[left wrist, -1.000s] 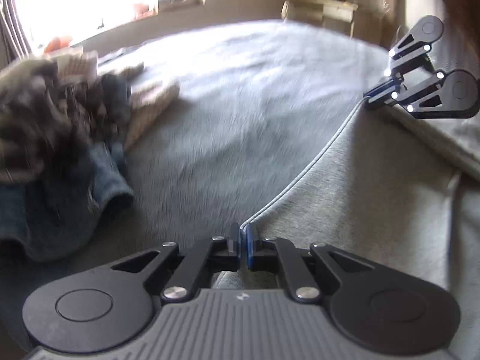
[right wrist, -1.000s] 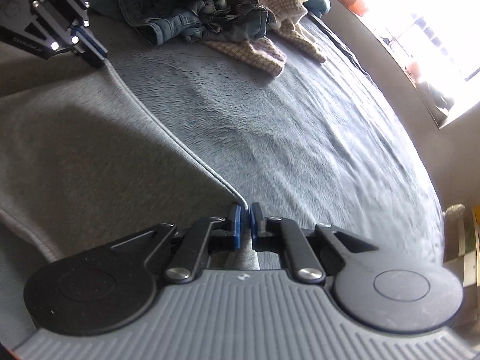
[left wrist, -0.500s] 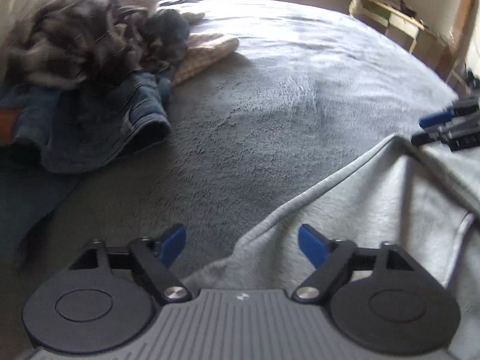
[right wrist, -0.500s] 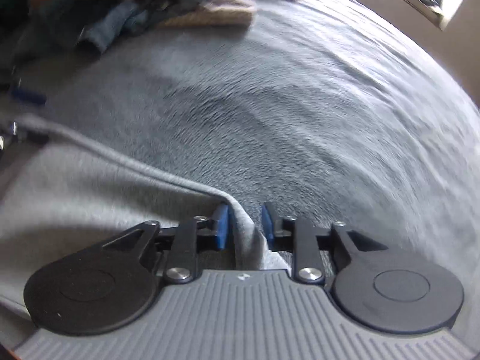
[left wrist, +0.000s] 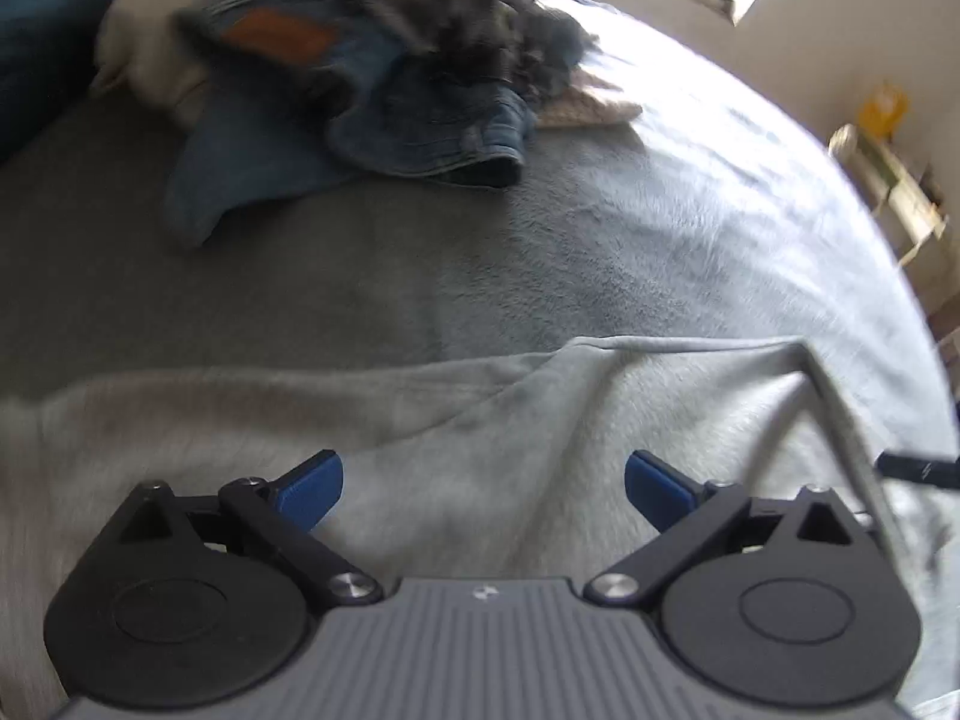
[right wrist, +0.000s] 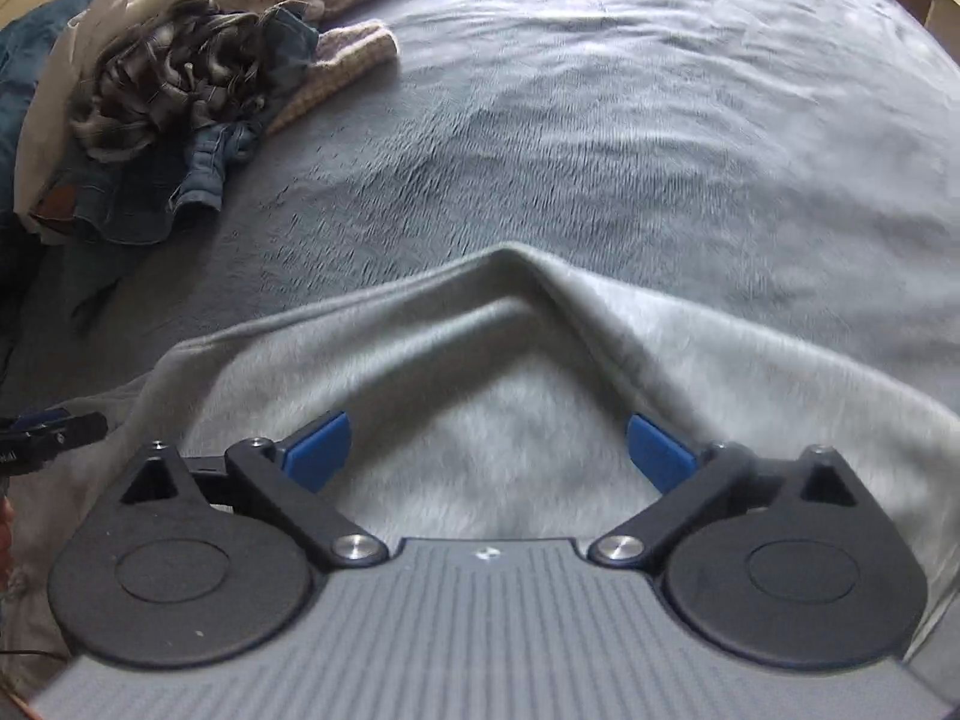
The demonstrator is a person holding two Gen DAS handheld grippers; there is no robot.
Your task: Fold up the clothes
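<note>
Grey sweatshirt, soft, limp, fleecy, light, lying on the bed's near edge beneath my left gripper and right gripper, both spread wide and empty; best pinched at its doubled hem corner; unfolded pile far-left.

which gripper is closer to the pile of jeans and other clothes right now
Left. The left gripper sits nearer the clothes pile, and the right gripper lies farther along the grey garment, on the side away from it.

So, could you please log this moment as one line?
left gripper: open | right gripper: open | grey garment: on bed, unheld
</note>
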